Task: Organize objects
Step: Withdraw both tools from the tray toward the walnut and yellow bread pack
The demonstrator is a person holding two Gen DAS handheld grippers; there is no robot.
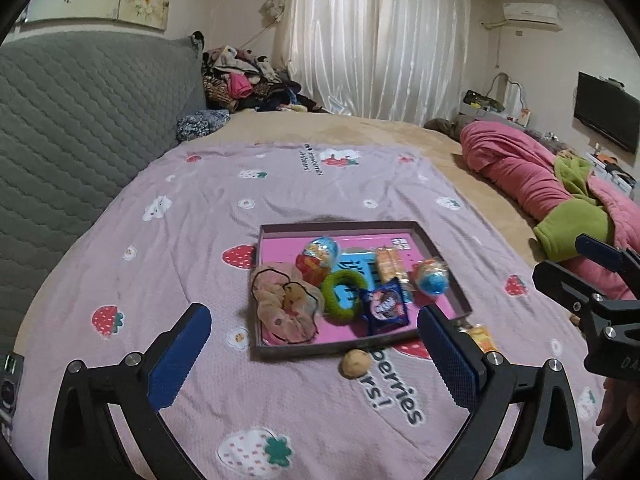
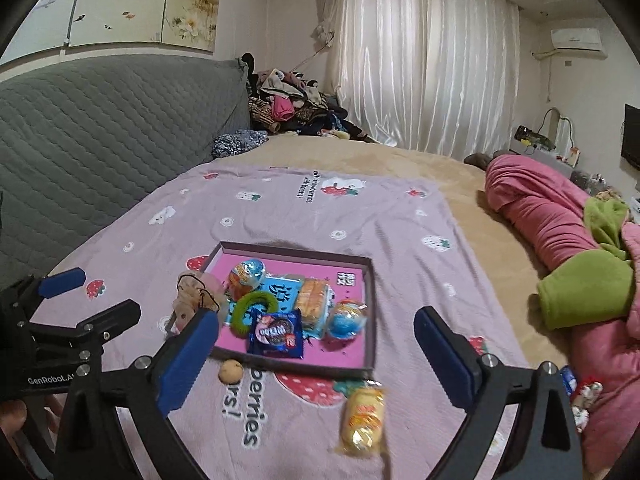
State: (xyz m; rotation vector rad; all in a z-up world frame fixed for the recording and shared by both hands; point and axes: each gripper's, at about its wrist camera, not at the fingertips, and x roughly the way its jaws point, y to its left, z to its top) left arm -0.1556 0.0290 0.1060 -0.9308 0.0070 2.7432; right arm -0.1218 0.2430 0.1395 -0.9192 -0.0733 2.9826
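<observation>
On bed, w/ lilac strawberry-print blanket (image 1: 280, 184), shallow pink-lined cardboard tray (image 2: 370, 280) sits ahead of both tongs. Left tongs (image 1: 314, 354) and right tongs (image 2: 316, 354) gape wide, empty. Round beige cookie (image 1: 355, 363) lies betw. left pads; yellow wrapped snack (image 2: 362, 420) shows clearly only in right view.

On my left gripper (image 2: 60, 300) I read "GenRobot.A…" – the blanket (image 2: 280, 432) beneath shows "berries" and "rs!" – other print is too small
</observation>
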